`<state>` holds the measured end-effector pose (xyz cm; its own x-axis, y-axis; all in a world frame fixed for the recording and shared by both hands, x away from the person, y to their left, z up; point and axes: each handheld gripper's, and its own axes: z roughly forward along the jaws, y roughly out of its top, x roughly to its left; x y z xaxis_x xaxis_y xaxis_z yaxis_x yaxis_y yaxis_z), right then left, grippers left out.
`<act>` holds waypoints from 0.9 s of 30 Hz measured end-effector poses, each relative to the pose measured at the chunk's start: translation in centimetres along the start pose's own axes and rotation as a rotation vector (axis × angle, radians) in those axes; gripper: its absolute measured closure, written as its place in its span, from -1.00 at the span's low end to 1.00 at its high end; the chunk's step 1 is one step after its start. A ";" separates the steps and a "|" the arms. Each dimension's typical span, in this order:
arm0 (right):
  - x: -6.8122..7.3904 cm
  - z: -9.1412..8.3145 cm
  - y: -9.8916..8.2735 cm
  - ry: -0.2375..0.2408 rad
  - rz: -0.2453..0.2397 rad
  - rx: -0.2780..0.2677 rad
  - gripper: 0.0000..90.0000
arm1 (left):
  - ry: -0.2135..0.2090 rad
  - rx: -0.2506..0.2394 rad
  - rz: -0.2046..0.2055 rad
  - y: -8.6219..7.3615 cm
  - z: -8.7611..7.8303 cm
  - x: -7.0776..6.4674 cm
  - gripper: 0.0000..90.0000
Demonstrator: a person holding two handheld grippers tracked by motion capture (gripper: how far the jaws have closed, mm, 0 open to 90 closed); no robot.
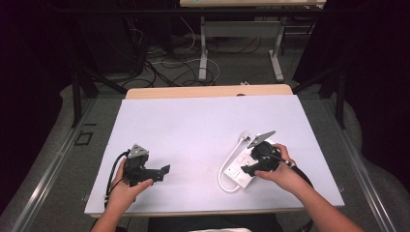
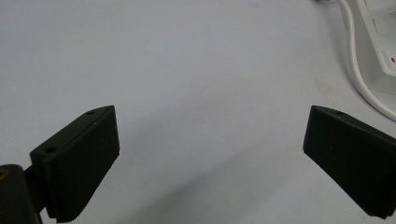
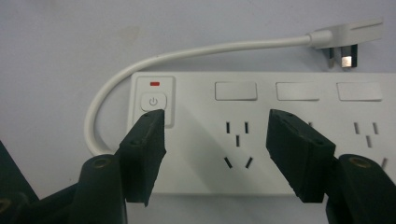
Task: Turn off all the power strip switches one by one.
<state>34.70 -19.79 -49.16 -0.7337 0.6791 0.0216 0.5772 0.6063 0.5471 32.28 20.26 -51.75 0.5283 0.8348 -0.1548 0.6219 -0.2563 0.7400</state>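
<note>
A white power strip (image 1: 241, 171) lies on the table's right half, its white cable (image 1: 223, 175) looping round to a plug (image 1: 244, 135) beyond it. My right gripper (image 1: 247, 169) hovers over the strip, held by the person's right hand. In the right gripper view the jaws stand apart, open (image 3: 215, 140), above the strip (image 3: 196, 116). One fingertip (image 3: 149, 126) is at the power button (image 3: 153, 101), under a red light; whether it touches I cannot tell. My left gripper (image 1: 163, 173) rests at the left, open (image 2: 210, 140) over bare table.
A white sheet (image 1: 193, 130) covers the table; its wooden far edge (image 1: 208, 91) shows beyond. The strip's corner (image 2: 380, 28) and cable (image 2: 359, 70) appear at the upper right of the left gripper view. Desk legs and cables lie on the floor behind.
</note>
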 end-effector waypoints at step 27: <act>2.0 1.9 2.3 0.045 -0.066 0.025 0.90 | -0.003 0.005 -0.001 0.0 -0.1 0.2 -0.91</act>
<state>35.28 -16.23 -49.44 -0.7854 0.6185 0.0241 0.5356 0.6595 0.5274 32.33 20.47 -51.78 0.5292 0.8337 -0.1578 0.6252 -0.2575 0.7368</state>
